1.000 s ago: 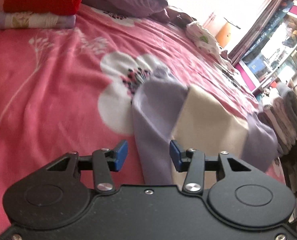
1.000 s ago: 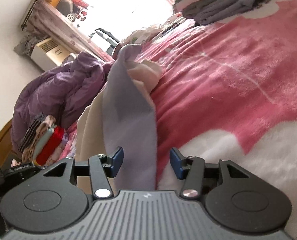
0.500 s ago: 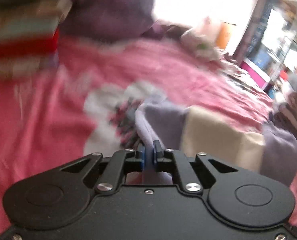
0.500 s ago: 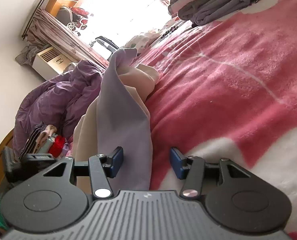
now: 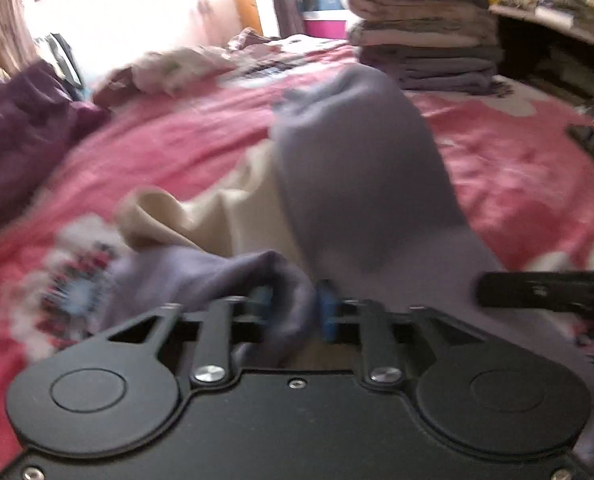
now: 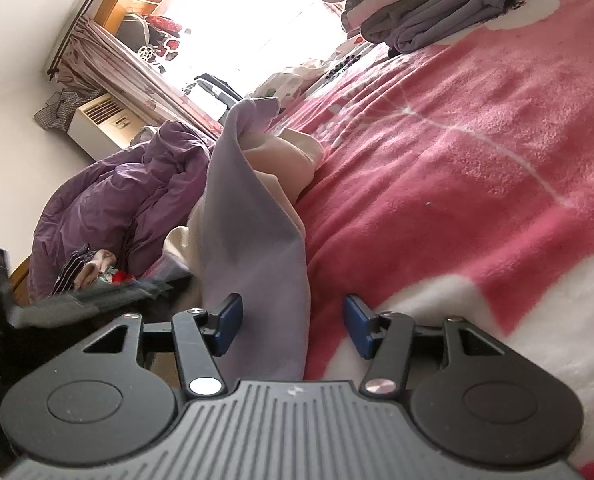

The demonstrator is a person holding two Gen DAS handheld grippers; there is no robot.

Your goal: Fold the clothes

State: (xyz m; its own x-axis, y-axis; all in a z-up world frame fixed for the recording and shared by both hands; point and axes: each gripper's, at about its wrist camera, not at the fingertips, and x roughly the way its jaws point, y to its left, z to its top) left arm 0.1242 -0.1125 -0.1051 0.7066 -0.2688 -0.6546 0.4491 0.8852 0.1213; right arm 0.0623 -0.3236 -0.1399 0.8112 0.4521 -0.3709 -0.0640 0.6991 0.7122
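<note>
Across the bed, I see a pink flowered blanket (image 6: 477, 152), with a purple quilt (image 6: 109, 208) heaped far left and a stack of folded clothes (image 5: 425, 32) far right by the bright window. Motion blur smears my left view, and the garment's near end is cut off behind both grippers. My left gripper (image 5: 293, 304) pinches a lilac fold of the lilac-and-cream garment (image 5: 361, 184), which lies mid-bed; my right gripper (image 6: 293, 324) stands spread around its hanging lilac strip.
</note>
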